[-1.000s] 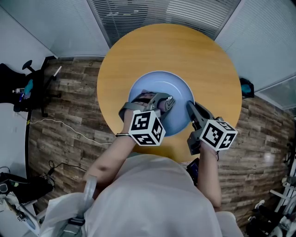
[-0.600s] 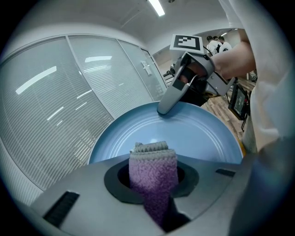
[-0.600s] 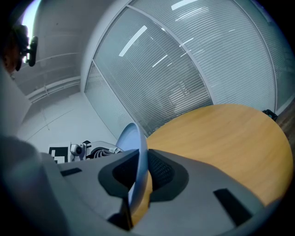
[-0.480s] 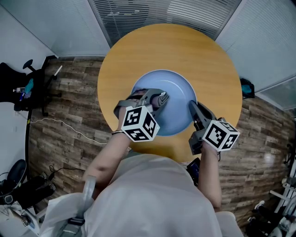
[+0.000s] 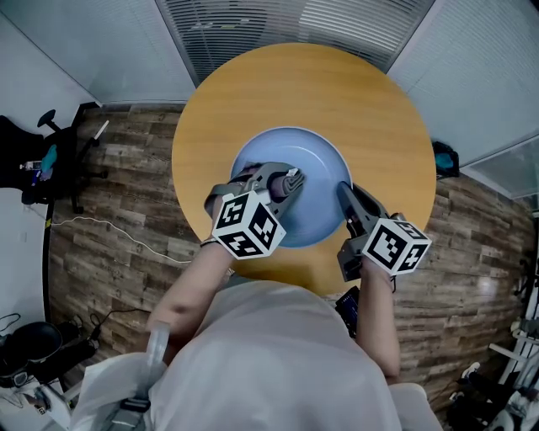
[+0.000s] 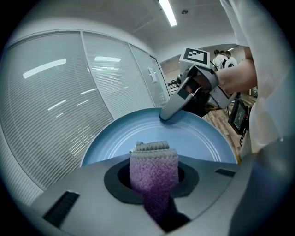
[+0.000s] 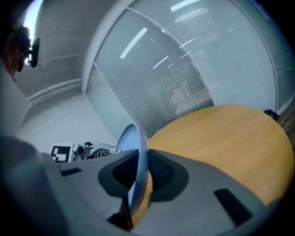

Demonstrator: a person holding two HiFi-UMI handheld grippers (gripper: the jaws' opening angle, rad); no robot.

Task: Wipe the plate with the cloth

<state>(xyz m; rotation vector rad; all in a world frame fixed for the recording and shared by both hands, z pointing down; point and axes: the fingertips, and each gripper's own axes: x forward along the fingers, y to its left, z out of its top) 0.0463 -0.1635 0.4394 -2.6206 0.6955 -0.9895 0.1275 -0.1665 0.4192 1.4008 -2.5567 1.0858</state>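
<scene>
Round wooden table (image 5: pixel 337 93), plank floor (image 5: pixel 126 202), black chair (image 5: pixel 29 160) at left, slatted blinds (image 5: pixel 253 25) beyond

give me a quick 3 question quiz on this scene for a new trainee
1. Multiple choice: the left gripper is shut on A) the cloth B) a sponge C) nothing.
2. True or false: the right gripper clamps the rim of the plate.
3. Short answer: what colour is the cloth?
Key: 1 A; 2 true; 3 purple.
</scene>
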